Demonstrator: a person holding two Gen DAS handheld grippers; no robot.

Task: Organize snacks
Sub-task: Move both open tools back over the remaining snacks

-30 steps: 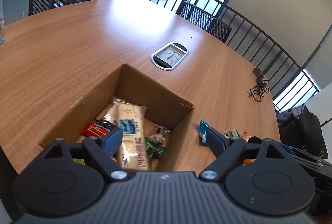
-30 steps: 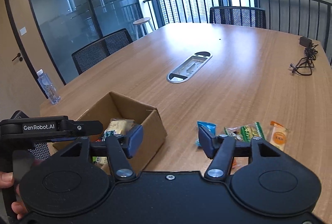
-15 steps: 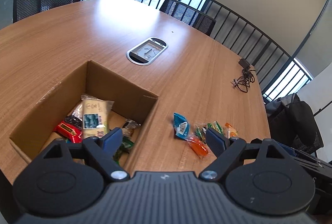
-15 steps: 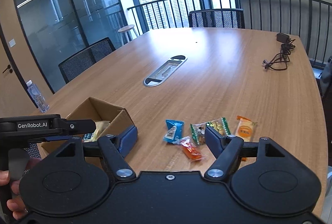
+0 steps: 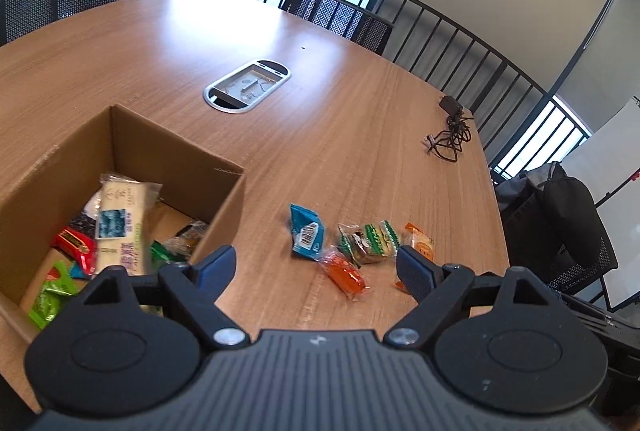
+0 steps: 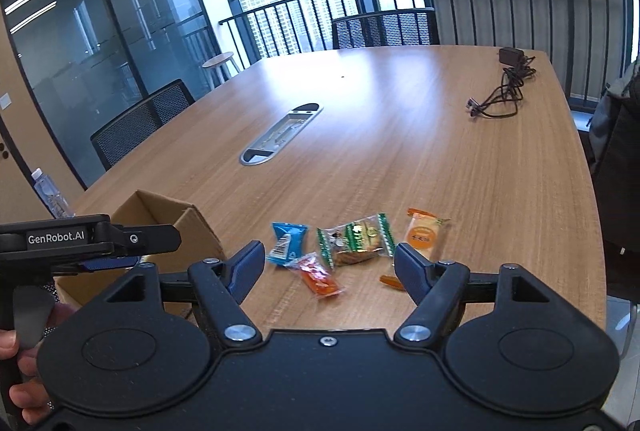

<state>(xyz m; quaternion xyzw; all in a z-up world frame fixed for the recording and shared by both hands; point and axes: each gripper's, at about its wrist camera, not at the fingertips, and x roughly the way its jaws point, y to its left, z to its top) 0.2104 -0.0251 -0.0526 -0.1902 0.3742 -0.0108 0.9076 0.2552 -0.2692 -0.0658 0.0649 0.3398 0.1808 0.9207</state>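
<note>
An open cardboard box (image 5: 120,135) holds several snack packets, a pale long one (image 5: 120,219) on top; it also shows in the right wrist view (image 6: 176,227). On the table to its right lie a blue packet (image 5: 306,235) (image 6: 286,243), a red-orange one (image 5: 346,275) (image 6: 318,277), a green-edged clear one (image 5: 370,241) (image 6: 356,239) and an orange one (image 5: 420,241) (image 6: 424,235). My left gripper (image 5: 314,271) is open and empty above the loose packets. My right gripper (image 6: 328,267) is open and empty above them too. The left gripper's body (image 6: 88,241) shows in the right view.
A metal cable port (image 5: 246,89) sits in the table's middle. A black charger and cable (image 5: 450,135) lie at the far right. A water bottle (image 6: 50,193) stands at the left edge. Mesh chairs and a railing ring the table; bags (image 5: 560,219) sit right.
Both grippers have swung right, from over the box to over the loose packets. Both stay open and empty.
</note>
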